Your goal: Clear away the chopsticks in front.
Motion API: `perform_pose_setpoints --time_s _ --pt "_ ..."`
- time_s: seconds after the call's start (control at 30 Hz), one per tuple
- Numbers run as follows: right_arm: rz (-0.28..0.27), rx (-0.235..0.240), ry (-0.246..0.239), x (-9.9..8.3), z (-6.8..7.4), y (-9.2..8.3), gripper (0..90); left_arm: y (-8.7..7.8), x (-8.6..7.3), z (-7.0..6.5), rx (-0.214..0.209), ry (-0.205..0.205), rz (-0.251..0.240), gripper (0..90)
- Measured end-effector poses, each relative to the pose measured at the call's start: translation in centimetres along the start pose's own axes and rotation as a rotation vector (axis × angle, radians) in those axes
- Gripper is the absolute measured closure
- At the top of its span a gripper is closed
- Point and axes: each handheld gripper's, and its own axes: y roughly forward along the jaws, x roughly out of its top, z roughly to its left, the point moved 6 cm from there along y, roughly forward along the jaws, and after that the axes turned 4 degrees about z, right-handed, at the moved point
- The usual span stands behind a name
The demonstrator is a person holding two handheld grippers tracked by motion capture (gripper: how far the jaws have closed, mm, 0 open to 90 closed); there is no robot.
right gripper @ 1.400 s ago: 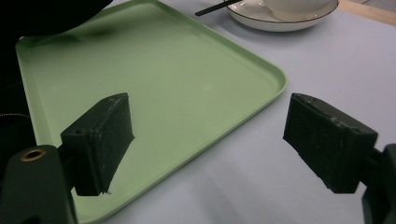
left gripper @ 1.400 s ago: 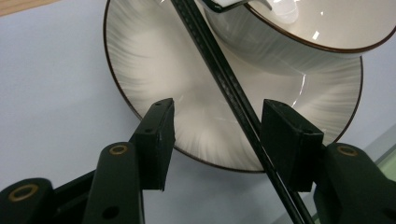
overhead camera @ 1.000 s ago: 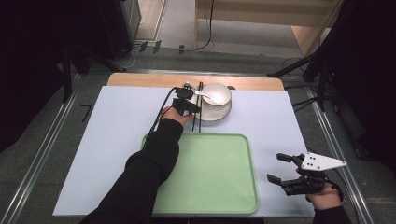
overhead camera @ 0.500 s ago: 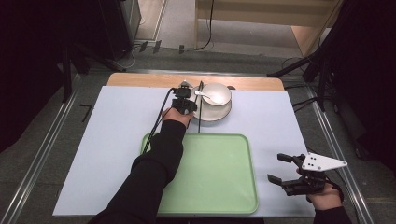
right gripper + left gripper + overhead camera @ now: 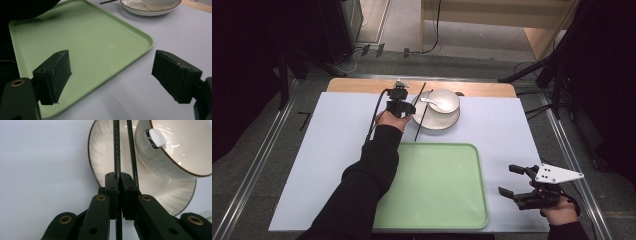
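- Left gripper (image 5: 117, 178): fingers pinch one thin black chopstick (image 5: 116, 147) at the left rim of the round white plate (image 5: 100, 157); 2nd black stick (image 5: 132, 150) just beside, prob. loose.
- White bowl w/ white spoon (image 5: 431, 102) sits on the plate.
- Right gripper (image 5: 110, 75): fingers spread wide, near the pale green tray's (image 5: 100, 45) corner, over the lilac tabletop (image 5: 175, 32).

A: Here's the right gripper (image 5: 111, 80), jaws spread wide apart and nothing between them but table.

B: One jaw hangs over the green tray (image 5: 95, 45), just inside its rounded corner; the other sits over the pale tabletop (image 5: 175, 32) beside it.

A: Far side, a white plate (image 5: 140, 11) with a dark rim, a bowl (image 5: 160, 3) on it.

B: And a thin dark stick (image 5: 108, 2) just beside that plate.
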Motion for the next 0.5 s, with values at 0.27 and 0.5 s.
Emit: perform_pose_setpoints --time_s 0.27,0.5 --pt "0.007 -0.002 -0.002 0.0 0.2 0.0 16.3 -2.9 -2.5 1.3 -0.027 0.053 0.03 85.9" --pt "0.014 -0.005 -0.005 0.1 0.2 0.1 16.3 -5.3 -5.6 2.4 -0.056 0.076 0.012 86.0"
